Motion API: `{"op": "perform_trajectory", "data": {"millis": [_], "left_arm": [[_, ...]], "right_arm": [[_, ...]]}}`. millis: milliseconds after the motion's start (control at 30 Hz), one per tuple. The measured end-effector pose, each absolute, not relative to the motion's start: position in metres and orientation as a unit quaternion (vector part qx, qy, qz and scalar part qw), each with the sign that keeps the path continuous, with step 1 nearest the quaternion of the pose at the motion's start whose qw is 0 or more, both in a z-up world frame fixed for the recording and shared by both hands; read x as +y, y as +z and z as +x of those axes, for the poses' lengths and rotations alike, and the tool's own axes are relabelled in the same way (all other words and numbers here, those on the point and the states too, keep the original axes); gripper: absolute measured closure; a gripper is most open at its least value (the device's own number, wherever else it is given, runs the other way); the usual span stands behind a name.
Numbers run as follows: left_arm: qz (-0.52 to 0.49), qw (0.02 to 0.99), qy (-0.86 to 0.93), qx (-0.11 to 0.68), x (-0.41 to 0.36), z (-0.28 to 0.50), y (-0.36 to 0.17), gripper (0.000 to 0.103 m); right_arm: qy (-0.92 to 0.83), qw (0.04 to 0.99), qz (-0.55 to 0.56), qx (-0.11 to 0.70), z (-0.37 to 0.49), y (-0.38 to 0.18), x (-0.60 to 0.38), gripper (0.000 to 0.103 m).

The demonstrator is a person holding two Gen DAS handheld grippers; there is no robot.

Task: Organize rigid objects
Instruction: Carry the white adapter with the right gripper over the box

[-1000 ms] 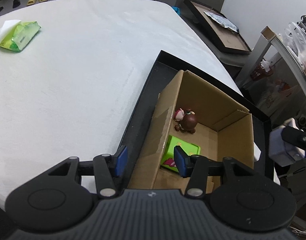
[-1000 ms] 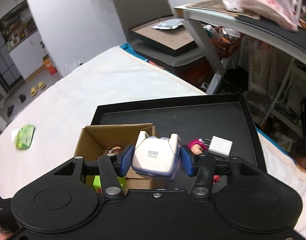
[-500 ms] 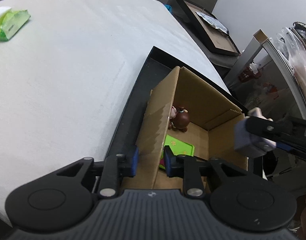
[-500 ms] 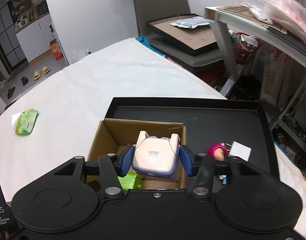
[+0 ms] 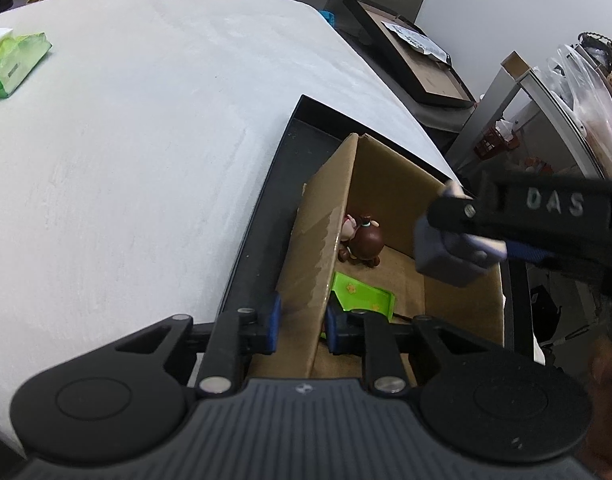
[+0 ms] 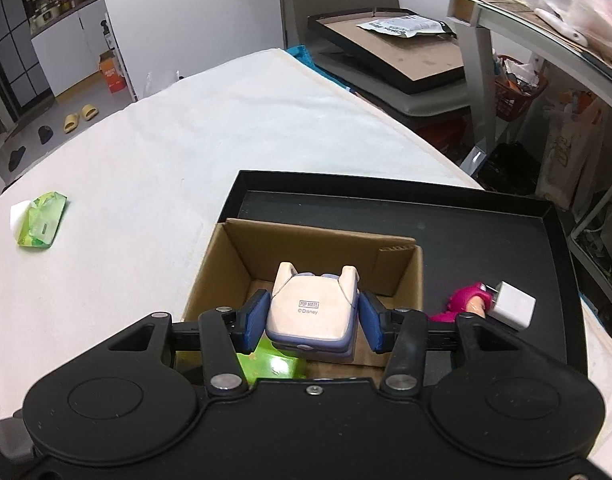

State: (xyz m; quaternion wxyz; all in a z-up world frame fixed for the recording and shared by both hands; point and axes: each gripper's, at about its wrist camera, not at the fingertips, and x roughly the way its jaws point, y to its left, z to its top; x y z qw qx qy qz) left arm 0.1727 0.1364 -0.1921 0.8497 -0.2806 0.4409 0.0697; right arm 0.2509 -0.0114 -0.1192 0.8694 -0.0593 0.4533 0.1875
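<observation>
Right gripper (image 6: 312, 322) clamping toy figure (image 6: 310, 316), above cardboard box (image 6: 210, 276)

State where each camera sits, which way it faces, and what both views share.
Left wrist: on the left gripper, looking down its fingers, shut on the cardboard box wall; the right gripper enters at right.
Right wrist: on the right gripper, looking down over the box, shut on a white Pop Mart figure.
Shared: box, black tray, green block, green packet.
</observation>
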Motion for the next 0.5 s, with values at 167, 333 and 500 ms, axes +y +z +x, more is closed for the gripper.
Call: {"op": "perform_trajectory", "data": {"millis": [167, 333, 500], "left_arm": [[-0.290, 0.846, 0.069, 0.441, 0.141, 0.173, -0.194, 0.082], [-0.287, 0.846, 0.072, 0.443, 0.139, 0.173, -0.193, 0.082], [-0.280, 0.845, 0.079, 0.449, 0.137, 0.173, -0.188, 0.081]], "right_arm": [[0.204, 0.873, -0.057, 0.440, 0.248, -0.112, 0.001, 0.049], [0.215, 0.877, -0.075, 0.422, 0.242, -0.100, 0.005, 0.041], [0.200, 0.883, -0.069, 0.419, 0.240, -0.093, -0.012, 0.029]]}}
